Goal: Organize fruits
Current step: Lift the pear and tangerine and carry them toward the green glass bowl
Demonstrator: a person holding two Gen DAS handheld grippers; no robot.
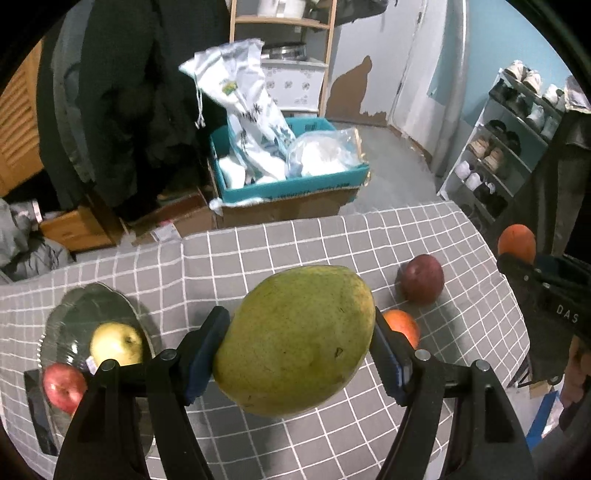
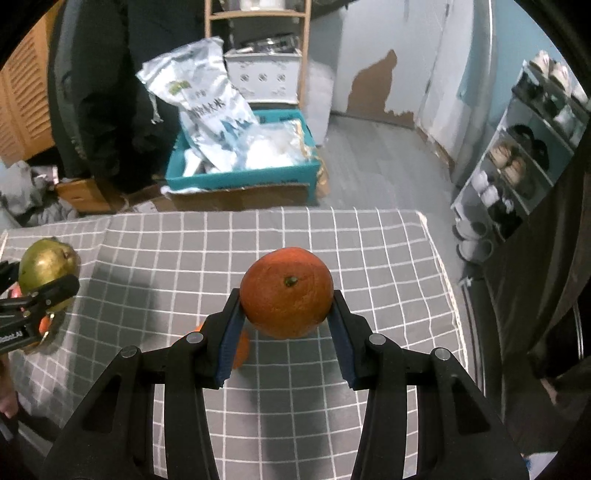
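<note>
My left gripper (image 1: 299, 339) is shut on a large green mango (image 1: 295, 339) and holds it above the grey checked tablecloth (image 1: 258, 251). To its left a glass plate (image 1: 62, 314) carries a yellow apple (image 1: 116, 343) and a red apple (image 1: 62, 387). A dark red apple (image 1: 423, 278) and an orange (image 1: 402, 326) lie on the cloth to the right. My right gripper (image 2: 288, 314) is shut on an orange (image 2: 286, 291), lifted off the table. Another orange (image 2: 240, 349) peeks out behind its left finger. In the right wrist view the mango (image 2: 44, 267) shows at the left edge.
Beyond the table's far edge stands a teal cardboard box (image 1: 291, 184) stuffed with white bags, in front of a wooden shelf (image 1: 280, 22). Dark coats (image 1: 122, 110) hang at the left. A shoe rack (image 1: 506, 147) stands at the right.
</note>
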